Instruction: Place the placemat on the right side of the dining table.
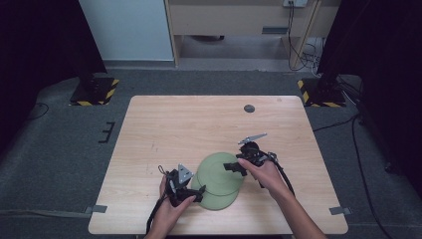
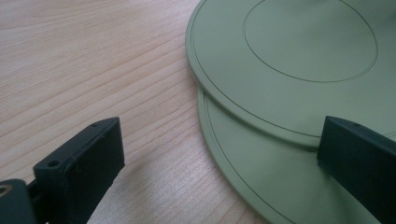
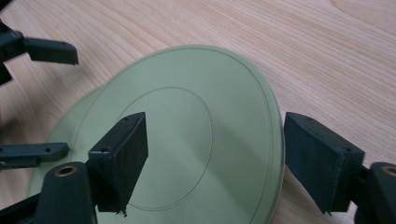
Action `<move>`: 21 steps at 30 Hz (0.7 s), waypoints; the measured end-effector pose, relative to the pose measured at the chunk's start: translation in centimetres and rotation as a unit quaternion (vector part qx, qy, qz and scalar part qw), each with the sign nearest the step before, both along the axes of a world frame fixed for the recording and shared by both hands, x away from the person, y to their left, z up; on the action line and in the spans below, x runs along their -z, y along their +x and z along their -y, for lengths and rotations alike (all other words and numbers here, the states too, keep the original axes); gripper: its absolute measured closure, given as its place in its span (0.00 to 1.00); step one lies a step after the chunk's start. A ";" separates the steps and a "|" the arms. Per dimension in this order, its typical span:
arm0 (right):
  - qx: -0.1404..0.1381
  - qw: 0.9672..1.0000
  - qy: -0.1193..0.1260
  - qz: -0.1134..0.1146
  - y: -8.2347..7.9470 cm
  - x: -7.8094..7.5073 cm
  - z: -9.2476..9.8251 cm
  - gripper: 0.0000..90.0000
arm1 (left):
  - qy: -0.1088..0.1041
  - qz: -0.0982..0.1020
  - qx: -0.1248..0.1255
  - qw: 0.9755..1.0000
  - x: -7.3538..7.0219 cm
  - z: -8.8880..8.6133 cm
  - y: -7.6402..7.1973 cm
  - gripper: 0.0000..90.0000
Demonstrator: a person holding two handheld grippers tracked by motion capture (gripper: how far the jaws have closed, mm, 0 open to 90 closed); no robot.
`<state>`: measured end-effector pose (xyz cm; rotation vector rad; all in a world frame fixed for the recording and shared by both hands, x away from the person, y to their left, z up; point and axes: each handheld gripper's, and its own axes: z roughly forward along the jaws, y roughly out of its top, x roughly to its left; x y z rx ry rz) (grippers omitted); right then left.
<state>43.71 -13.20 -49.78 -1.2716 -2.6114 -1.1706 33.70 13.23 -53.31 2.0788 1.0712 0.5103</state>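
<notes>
Two pale green plates lie overlapped near the table's front edge. The upper plate (image 1: 218, 171) (image 2: 308, 60) (image 3: 187, 126) rests partly on the lower plate (image 1: 219, 201) (image 2: 261, 177). My left gripper (image 1: 191, 193) (image 2: 219, 163) is open at the plates' left side, one jaw over the bare wood and the other over the plates' rims. My right gripper (image 1: 233, 167) (image 3: 215, 158) is open at the upper plate's right rim. One of its jaws hangs over the plate's face and the other stands outside the rim, with neither pad pressing. The left gripper (image 3: 42, 100) also appears far off in the right gripper view.
The wooden table (image 1: 174, 124) has a small dark round mark (image 1: 249, 108) near its far edge. Grey tape (image 1: 98, 208) marks its front corners. Two stand bases with yellow-black stripes (image 1: 94, 91) sit on the floor beyond the table.
</notes>
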 end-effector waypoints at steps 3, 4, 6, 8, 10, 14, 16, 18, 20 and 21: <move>0.001 1.000 0.006 -0.002 0.1 0.0 0.2 0.29 | 0.000 0.000 0.000 1.000 0.0 0.0 0.0 0.00; -0.001 1.000 0.008 0.002 0.0 -0.2 0.2 0.31 | 0.000 0.000 0.000 1.000 0.0 0.0 0.0 0.00; 0.000 1.000 0.013 0.004 -0.1 -0.4 0.3 0.34 | -0.001 -0.001 0.000 1.000 0.0 0.0 0.0 0.00; -0.002 1.000 0.020 0.008 -0.2 -0.7 0.4 0.37 | -0.001 -0.001 0.001 1.000 0.0 0.0 0.0 0.00; -0.010 1.000 0.028 0.003 -0.4 -0.9 0.5 0.41 | -0.001 0.000 0.000 1.000 0.0 0.0 0.0 0.00; -0.026 0.999 0.024 0.000 -0.6 -1.0 0.4 0.46 | -0.001 -0.001 0.000 1.000 0.0 0.0 0.0 0.00; -0.029 0.999 0.026 -0.001 -0.6 -1.0 0.4 0.49 | -0.001 -0.001 0.000 1.000 0.0 0.0 0.0 0.00; -0.042 0.999 0.025 -0.011 -0.7 -0.9 0.3 0.52 | -0.001 -0.001 0.000 1.000 0.0 0.0 0.0 0.00; -0.047 0.999 0.004 -0.005 -0.8 -0.9 0.2 0.57 | -0.001 0.000 0.000 1.000 0.0 0.0 0.0 0.00; -0.047 0.999 -0.001 -0.002 -0.7 -0.9 0.2 0.60 | -0.001 0.000 -0.001 1.000 0.0 0.0 0.0 0.00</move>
